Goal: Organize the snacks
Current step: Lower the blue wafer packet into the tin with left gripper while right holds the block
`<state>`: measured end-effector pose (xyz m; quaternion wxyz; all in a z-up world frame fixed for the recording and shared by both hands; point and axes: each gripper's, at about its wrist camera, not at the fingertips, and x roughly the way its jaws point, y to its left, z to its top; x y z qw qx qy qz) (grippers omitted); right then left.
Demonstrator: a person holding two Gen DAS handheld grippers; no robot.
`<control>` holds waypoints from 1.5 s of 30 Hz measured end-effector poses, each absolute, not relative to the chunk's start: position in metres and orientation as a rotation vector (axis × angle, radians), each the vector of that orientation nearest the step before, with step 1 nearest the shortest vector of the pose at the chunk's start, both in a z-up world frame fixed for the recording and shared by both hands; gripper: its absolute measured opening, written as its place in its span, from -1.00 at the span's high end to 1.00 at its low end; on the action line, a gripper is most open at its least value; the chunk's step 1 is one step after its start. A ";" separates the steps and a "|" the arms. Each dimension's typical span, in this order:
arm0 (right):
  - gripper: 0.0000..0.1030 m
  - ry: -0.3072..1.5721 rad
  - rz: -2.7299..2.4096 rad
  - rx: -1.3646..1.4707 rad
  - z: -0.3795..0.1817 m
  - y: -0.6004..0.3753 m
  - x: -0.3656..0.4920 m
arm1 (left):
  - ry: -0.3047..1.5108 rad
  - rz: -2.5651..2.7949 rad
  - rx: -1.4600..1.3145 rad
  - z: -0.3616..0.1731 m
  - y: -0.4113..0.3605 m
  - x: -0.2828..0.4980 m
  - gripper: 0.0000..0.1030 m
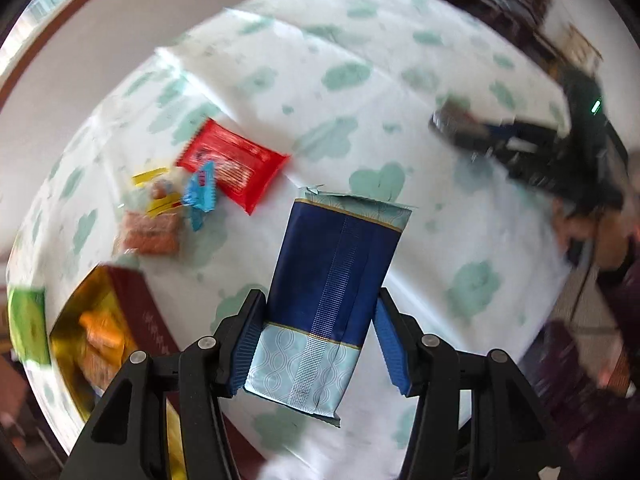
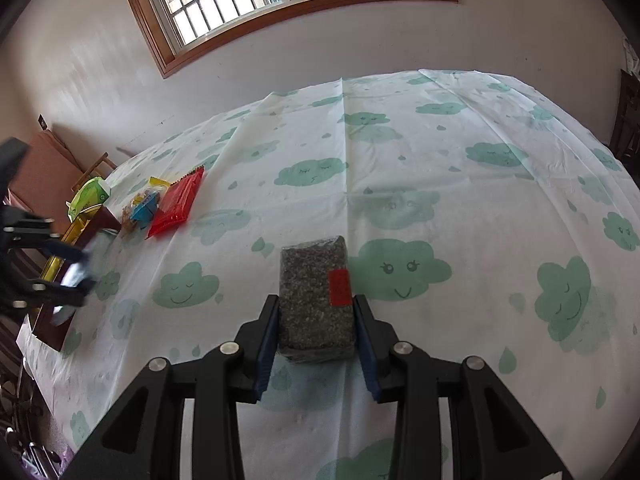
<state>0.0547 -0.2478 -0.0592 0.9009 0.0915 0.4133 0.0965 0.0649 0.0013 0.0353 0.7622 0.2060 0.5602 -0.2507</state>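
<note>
Left wrist view: the left gripper (image 1: 316,340) has its two blue-padded jaws set against the sides of a dark blue packet (image 1: 328,292) with pale blue patterned ends, though the right pad seems to stand slightly off the wrapper, so a firm grip cannot be told for sure. The packet hangs above the cloud-print tablecloth (image 1: 360,32). To the far left lie a red wrapper (image 1: 236,160), a small light blue candy pack (image 1: 200,192), a yellow-edged clear pack (image 1: 156,184) and an orange-brown biscuit pack (image 1: 150,232), clustered and partly touching. At the near left edge stands a maroon box (image 1: 136,304) with gold lining and orange snacks inside; a green pack (image 1: 26,328) sits just beyond it. The right gripper (image 1: 452,128) shows blurred at the far right.

Right wrist view: the right gripper (image 2: 316,340) is closed narrowly around a grey speckled block (image 2: 314,300) bearing a red label, pads pressing both sides, with the block resting on the tablecloth (image 2: 480,208). At the far left, the red wrapper (image 2: 176,204) and its neighbours lie beside the maroon box (image 2: 104,216). The left gripper (image 2: 68,272) appears blurred at the left edge, holding something pale.
</note>
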 end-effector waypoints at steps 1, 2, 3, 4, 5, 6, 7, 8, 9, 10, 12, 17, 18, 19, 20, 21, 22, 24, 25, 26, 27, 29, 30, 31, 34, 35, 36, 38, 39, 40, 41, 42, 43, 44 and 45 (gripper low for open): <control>0.31 0.855 0.198 0.187 -0.059 -0.247 0.055 | 1.202 -0.532 0.420 0.041 0.001 0.062 0.02; 0.31 0.855 0.197 0.185 -0.059 -0.247 0.055 | 1.192 -0.513 0.378 0.045 -0.003 0.061 0.02; 0.31 0.855 0.198 0.185 -0.059 -0.247 0.055 | 1.192 -0.485 0.333 0.047 -0.002 0.057 0.02; 0.31 0.855 0.198 0.187 -0.059 -0.247 0.055 | 1.191 -0.457 0.277 0.047 0.004 0.055 0.02; 0.31 0.855 0.198 0.186 -0.059 -0.247 0.054 | 1.183 -0.446 0.216 0.047 0.010 0.053 0.02; 0.31 0.855 0.197 0.184 -0.059 -0.247 0.054 | 1.173 -0.441 0.149 0.047 0.018 0.048 0.02; 0.31 0.855 0.197 0.183 -0.059 -0.247 0.054 | 1.167 -0.429 0.099 0.046 0.024 0.041 0.02; 0.31 0.856 0.195 0.179 -0.059 -0.247 0.054 | 1.164 -0.415 0.060 0.043 0.030 0.036 0.02; 0.31 0.856 0.193 0.174 -0.059 -0.246 0.054 | 1.155 -0.400 0.015 0.041 0.038 0.030 0.02; 0.31 0.857 0.190 0.169 -0.059 -0.245 0.054 | 1.141 -0.388 -0.019 0.039 0.044 0.024 0.02; 0.31 0.858 0.183 0.155 -0.059 -0.243 0.054 | 1.123 -0.352 -0.063 0.035 0.057 0.011 0.02; 0.30 0.867 0.144 0.075 -0.059 -0.231 0.054 | 1.067 -0.276 -0.111 0.029 0.086 -0.015 0.02; 0.30 0.870 0.127 0.049 -0.059 -0.227 0.054 | 1.045 -0.256 -0.116 0.029 0.093 -0.021 0.02; 0.30 0.871 0.118 0.037 -0.059 -0.225 0.055 | 1.031 -0.250 -0.128 0.028 0.099 -0.026 0.02; 0.30 0.873 0.106 0.029 -0.059 -0.223 0.055 | 1.020 -0.242 -0.138 0.029 0.105 -0.030 0.02; 0.28 0.872 0.095 0.030 -0.059 -0.222 0.055 | 1.009 -0.229 -0.145 0.029 0.111 -0.035 0.02; 0.29 0.872 0.087 0.036 -0.059 -0.222 0.055 | 1.000 -0.216 -0.146 0.028 0.116 -0.040 0.02; 0.29 0.871 0.074 0.054 -0.059 -0.223 0.055 | 0.987 -0.203 -0.146 0.029 0.125 -0.047 0.02; 0.29 0.870 0.068 0.062 -0.059 -0.223 0.056 | 0.981 -0.195 -0.152 0.030 0.130 -0.050 0.01; 0.29 0.868 0.059 0.076 -0.058 -0.224 0.055 | 0.974 -0.191 -0.163 0.030 0.134 -0.053 0.01; 0.30 0.867 0.055 0.089 -0.058 -0.225 0.055 | 0.965 -0.191 -0.175 0.032 0.139 -0.056 0.01; 0.31 0.862 0.053 0.130 -0.058 -0.225 0.052 | 0.948 -0.173 -0.193 0.035 0.150 -0.061 0.01; 0.31 0.860 0.058 0.141 -0.057 -0.224 0.050 | 0.943 -0.166 -0.199 0.037 0.153 -0.062 0.01; 0.31 0.858 0.069 0.156 -0.057 -0.221 0.048 | 0.940 -0.159 -0.208 0.038 0.157 -0.062 0.01; 0.31 0.847 0.102 0.155 -0.057 -0.203 0.039 | 0.937 -0.138 -0.222 0.040 0.167 -0.063 0.01; 0.31 0.846 0.121 0.158 -0.057 -0.194 0.036 | 0.934 -0.136 -0.226 0.041 0.170 -0.064 0.01; 0.31 0.845 0.131 0.158 -0.057 -0.189 0.034 | 0.929 -0.130 -0.225 0.043 0.172 -0.065 0.02; 0.31 0.837 0.158 0.152 -0.056 -0.176 0.032 | 0.915 -0.117 -0.217 0.046 0.175 -0.067 0.02; 0.31 0.838 0.169 0.155 -0.056 -0.172 0.032 | 0.909 -0.113 -0.214 0.049 0.177 -0.067 0.01; 0.31 0.840 0.175 0.156 -0.056 -0.169 0.033 | 0.901 -0.105 -0.208 0.051 0.178 -0.067 0.01; 0.31 0.843 0.176 0.151 -0.057 -0.166 0.034 | 0.894 -0.096 -0.201 0.053 0.179 -0.067 0.01; 0.31 0.843 0.170 0.134 -0.057 -0.163 0.034 | 0.886 -0.086 -0.193 0.055 0.180 -0.067 0.01; 0.31 0.841 0.173 0.135 -0.057 -0.163 0.034 | 0.882 -0.079 -0.185 0.056 0.180 -0.066 0.01; 0.31 0.841 0.174 0.142 -0.057 -0.164 0.034 | 0.880 -0.071 -0.179 0.056 0.181 -0.065 0.01; 0.31 0.845 0.170 0.155 -0.058 -0.166 0.034 | 0.879 -0.064 -0.175 0.057 0.182 -0.064 0.01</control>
